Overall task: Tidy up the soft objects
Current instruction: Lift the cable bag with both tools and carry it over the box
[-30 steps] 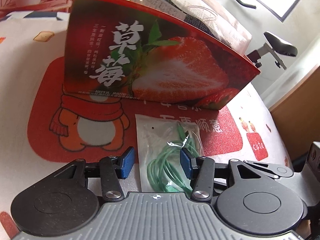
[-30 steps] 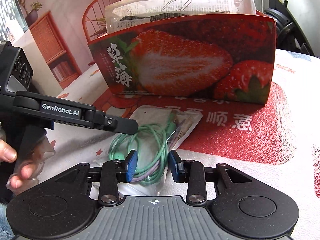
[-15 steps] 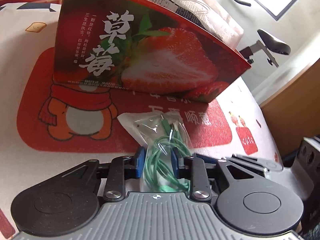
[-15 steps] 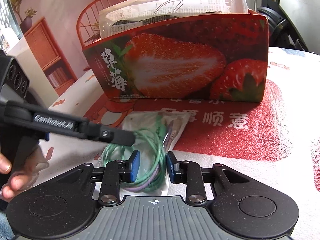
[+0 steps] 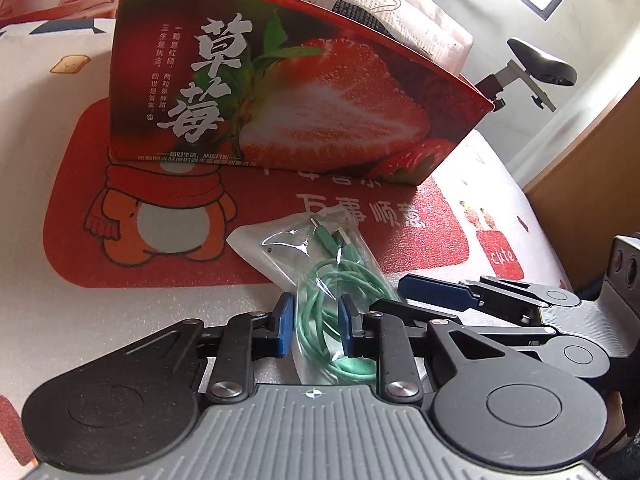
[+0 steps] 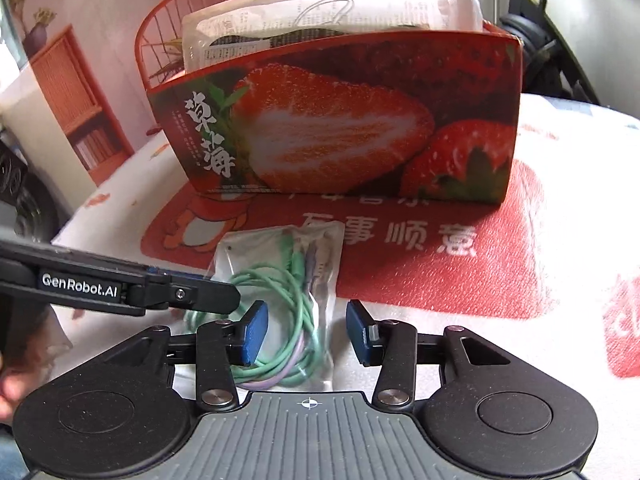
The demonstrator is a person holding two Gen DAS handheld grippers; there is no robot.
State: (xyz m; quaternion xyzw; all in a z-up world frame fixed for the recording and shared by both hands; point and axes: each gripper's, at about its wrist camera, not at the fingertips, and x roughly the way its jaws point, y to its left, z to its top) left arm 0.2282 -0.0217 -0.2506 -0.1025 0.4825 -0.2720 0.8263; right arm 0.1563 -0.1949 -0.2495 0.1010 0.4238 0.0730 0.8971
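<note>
Clear plastic wraps a coil of green cable, and this cable packet (image 5: 332, 280) lies at lower centre of both wrist views, partly on the red printed mat (image 5: 420, 236) and partly on the pale tablecloth (image 5: 48, 120). The left gripper (image 5: 316, 328) has its blue pads drawn in narrow against the packet's near end, gripping it; its jaws have just been closing. In the right wrist view the right gripper (image 6: 306, 332) straddles the packet (image 6: 296, 280) with its jaws apart, one pad over the cable and the other clear of the bag; they have just been opening. Behind the packet, at upper centre, stands the strawberry box (image 6: 340, 128), with white printed packages (image 6: 320, 12) sticking up out of its top. A hand (image 6: 8, 384) shows at the lower left edge.
</note>
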